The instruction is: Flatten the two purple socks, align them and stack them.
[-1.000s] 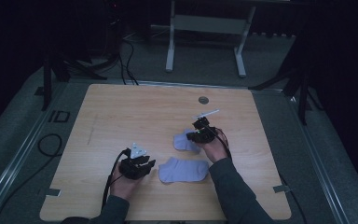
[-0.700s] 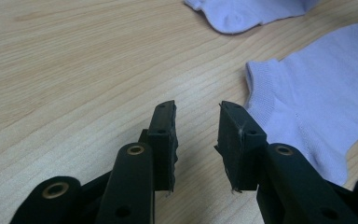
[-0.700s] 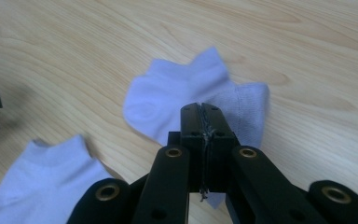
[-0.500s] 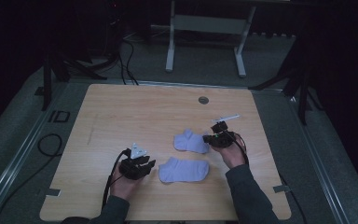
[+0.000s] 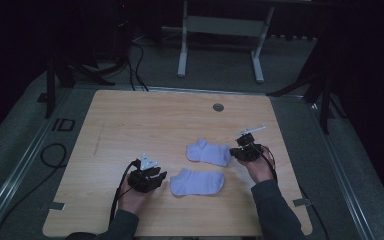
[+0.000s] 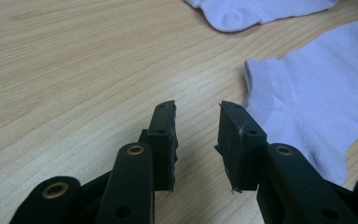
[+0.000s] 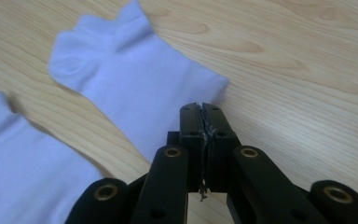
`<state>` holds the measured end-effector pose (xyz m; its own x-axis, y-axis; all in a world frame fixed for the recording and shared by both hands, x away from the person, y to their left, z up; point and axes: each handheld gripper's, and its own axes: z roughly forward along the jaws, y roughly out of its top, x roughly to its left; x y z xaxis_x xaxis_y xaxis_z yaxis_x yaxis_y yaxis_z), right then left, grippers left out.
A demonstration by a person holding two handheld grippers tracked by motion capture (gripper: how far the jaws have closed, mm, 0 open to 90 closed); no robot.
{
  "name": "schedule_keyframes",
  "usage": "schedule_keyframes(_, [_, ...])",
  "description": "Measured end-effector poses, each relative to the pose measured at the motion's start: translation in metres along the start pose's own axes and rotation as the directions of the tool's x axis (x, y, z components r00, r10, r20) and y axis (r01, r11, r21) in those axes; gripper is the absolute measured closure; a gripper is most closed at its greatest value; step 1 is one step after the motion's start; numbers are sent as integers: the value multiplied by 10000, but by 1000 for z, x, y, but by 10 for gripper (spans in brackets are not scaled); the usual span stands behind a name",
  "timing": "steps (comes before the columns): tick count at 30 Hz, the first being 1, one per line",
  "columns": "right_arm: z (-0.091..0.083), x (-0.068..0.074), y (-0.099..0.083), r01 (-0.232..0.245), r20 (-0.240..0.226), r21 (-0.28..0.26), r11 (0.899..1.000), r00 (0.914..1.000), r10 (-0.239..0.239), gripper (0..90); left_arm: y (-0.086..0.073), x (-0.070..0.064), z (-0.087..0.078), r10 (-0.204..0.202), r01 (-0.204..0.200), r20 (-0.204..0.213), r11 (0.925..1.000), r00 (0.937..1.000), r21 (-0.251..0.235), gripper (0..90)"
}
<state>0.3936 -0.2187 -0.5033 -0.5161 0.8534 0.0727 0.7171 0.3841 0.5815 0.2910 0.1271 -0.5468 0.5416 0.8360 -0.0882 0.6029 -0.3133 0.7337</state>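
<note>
Two pale lilac ankle socks lie flat on the wooden table (image 5: 130,125). The far sock (image 5: 208,152) (image 7: 135,88) lies just in front of my right gripper (image 5: 234,152) (image 7: 201,108), whose jaws are pressed together with nothing held, at the sock's right end. The near sock (image 5: 197,182) (image 6: 317,102) lies to the right of my left gripper (image 5: 161,176) (image 6: 196,109), which is open over bare wood beside the sock's cuff edge. The far sock (image 6: 256,11) also shows at the top of the left gripper view, and the near sock (image 7: 23,163) at the lower left of the right gripper view.
A round grommet hole (image 5: 218,107) sits near the table's far edge. Beyond the table a white metal frame (image 5: 220,30) stands on the dark floor. A black cable (image 5: 50,155) loops on the floor to the left.
My right gripper has slid rightward and slightly nearer, from over the far sock to just off its right end. The left gripper and both socks stay put.
</note>
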Motion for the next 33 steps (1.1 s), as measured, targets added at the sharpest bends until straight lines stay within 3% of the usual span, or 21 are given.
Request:
schedule_keyframes(9, [0, -7, -3, 141, 538, 217, 9997, 9984, -153, 899, 0, 1, -1, -69, 69, -30, 10000, 10000, -40, 669])
schedule_keyframes(11, [-3, -10, -2, 84, 643, 95, 9999, 9979, -90, 858, 0, 1, -1, -66, 65, -34, 10000, 10000, -28, 669])
schedule_keyframes(13, [-4, -9, -1, 138, 570, 28, 9999, 9983, -139, 846, 0, 1, -1, -58, 58, -34, 10000, 10000, -19, 670])
schedule_keyframes(15, [-6, -4, 4, 428, 316, -172, 9989, 9986, -422, 822, 0, 1, 0, -66, 66, -34, 10000, 10000, -21, 669])
schedule_keyframes(16, [-5, 4, 9, 804, 108, -252, 9964, 9967, -802, 811, 0, 1, 0, -57, 57, -28, 10000, 10000, -22, 669])
schedule_keyframes(18, [-3, 8, 12, 965, 13, -288, 9949, 9953, -965, 811, 0, 0, 0, -50, 50, -29, 10000, 10000, -30, 668])
schedule_keyframes(20, [3, 22, 22, 1426, -218, -315, 9893, 9894, -1433, 808, 0, 0, -1, -43, 43, -25, 10000, 10000, -29, 667])
schedule_keyframes(26, [18, 43, 36, 1887, -977, -216, 9818, 9769, -1899, 774, 0, 1, -2, -47, 47, -39, 10000, 10000, -62, 667])
schedule_keyframes(33, [48, 64, 49, 2865, -1124, 19, 9581, 9521, -2845, 684, 0, 1, -2, -63, 62, -37, 10000, 10000, -74, 667])
